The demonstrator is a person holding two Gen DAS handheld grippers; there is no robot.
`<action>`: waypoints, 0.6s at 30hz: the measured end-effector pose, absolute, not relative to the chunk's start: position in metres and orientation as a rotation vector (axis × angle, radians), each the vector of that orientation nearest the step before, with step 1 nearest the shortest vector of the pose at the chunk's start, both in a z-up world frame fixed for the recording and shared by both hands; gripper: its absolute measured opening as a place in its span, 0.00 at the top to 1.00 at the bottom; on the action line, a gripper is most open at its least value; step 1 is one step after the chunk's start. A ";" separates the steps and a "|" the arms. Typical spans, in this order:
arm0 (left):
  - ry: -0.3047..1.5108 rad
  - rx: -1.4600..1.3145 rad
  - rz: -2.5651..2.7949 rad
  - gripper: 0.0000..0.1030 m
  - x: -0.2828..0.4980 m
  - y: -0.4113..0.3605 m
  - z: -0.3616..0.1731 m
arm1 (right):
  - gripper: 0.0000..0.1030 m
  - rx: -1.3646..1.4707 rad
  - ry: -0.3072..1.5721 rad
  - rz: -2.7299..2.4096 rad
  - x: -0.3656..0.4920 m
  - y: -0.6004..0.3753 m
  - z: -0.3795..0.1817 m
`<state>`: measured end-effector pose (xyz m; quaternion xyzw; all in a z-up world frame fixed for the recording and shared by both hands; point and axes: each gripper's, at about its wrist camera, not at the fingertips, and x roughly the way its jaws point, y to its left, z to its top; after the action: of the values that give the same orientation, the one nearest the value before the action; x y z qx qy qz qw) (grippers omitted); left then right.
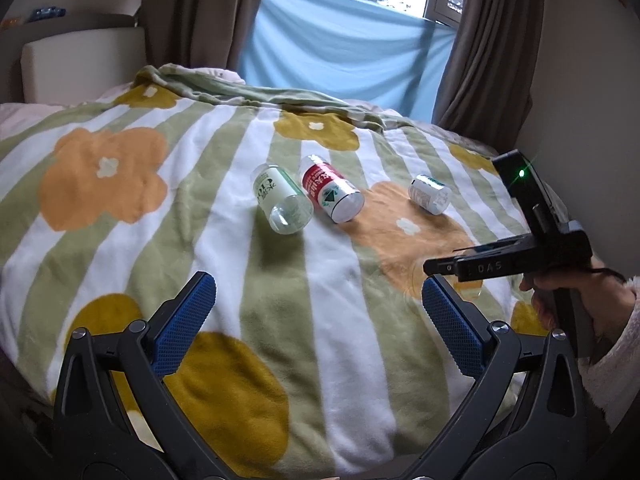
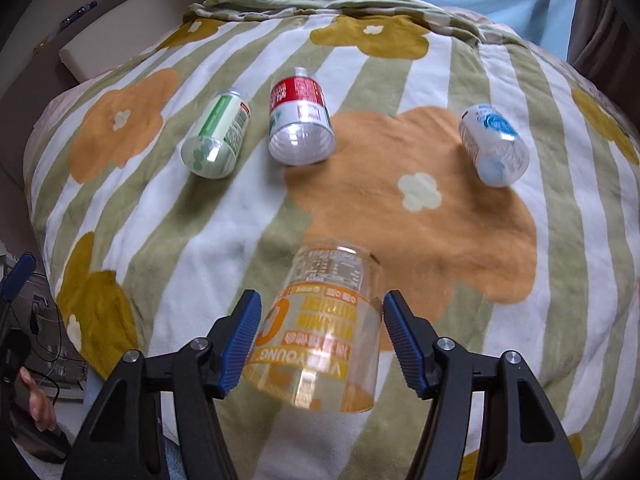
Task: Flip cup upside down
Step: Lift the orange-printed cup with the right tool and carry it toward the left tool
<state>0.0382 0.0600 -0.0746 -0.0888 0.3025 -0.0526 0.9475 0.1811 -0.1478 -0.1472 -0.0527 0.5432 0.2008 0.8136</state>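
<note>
A clear cup with orange print (image 2: 320, 332) stands upside down and tilted on the flowered blanket (image 2: 460, 240), its print inverted. My right gripper (image 2: 322, 338) is open with the cup between its blue pads (image 2: 242, 340); the left pad is at the cup wall, the right pad stands apart from it. In the left wrist view the right gripper (image 1: 460, 270) shows from the side at the right, with the clear cup barely visible under it. My left gripper (image 1: 318, 320) is open and empty above the blanket (image 1: 280, 280).
Three cups lie on their sides further back: a green one (image 2: 216, 140) (image 1: 282, 200), a red-and-white one (image 2: 300, 120) (image 1: 332, 192) and a blue-and-white one (image 2: 494, 144) (image 1: 430, 194). A headboard (image 1: 80, 64) is at the left, with curtains (image 1: 480, 60) and a window behind.
</note>
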 end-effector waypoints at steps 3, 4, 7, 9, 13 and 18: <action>0.622 -0.190 -0.102 0.00 0.035 0.061 -0.075 | 0.50 -0.092 1.156 0.429 0.180 -0.149 -0.155; 0.624 -0.194 -0.103 0.00 0.034 0.062 -0.075 | 0.51 -0.088 1.155 0.426 0.180 -0.149 -0.154; 0.628 -0.197 -0.102 0.00 0.033 0.061 -0.075 | 0.51 -0.096 1.161 0.414 0.177 -0.147 -0.152; 0.622 -0.194 -0.104 0.00 0.033 0.062 -0.076 | 0.51 -0.127 1.157 0.413 0.171 -0.145 -0.153; 0.621 -0.195 -0.111 0.00 0.032 0.059 -0.076 | 0.51 -0.161 1.157 0.406 0.160 -0.150 -0.155; 0.638 -0.196 -0.126 0.00 0.033 0.051 -0.078 | 0.50 -0.129 1.196 0.407 0.150 -0.161 -0.163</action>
<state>0.0332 0.0512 -0.0782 -0.0964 0.3130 -0.0618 0.9428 0.1499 -0.1614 -0.1631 -0.0604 0.5586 0.1900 0.8051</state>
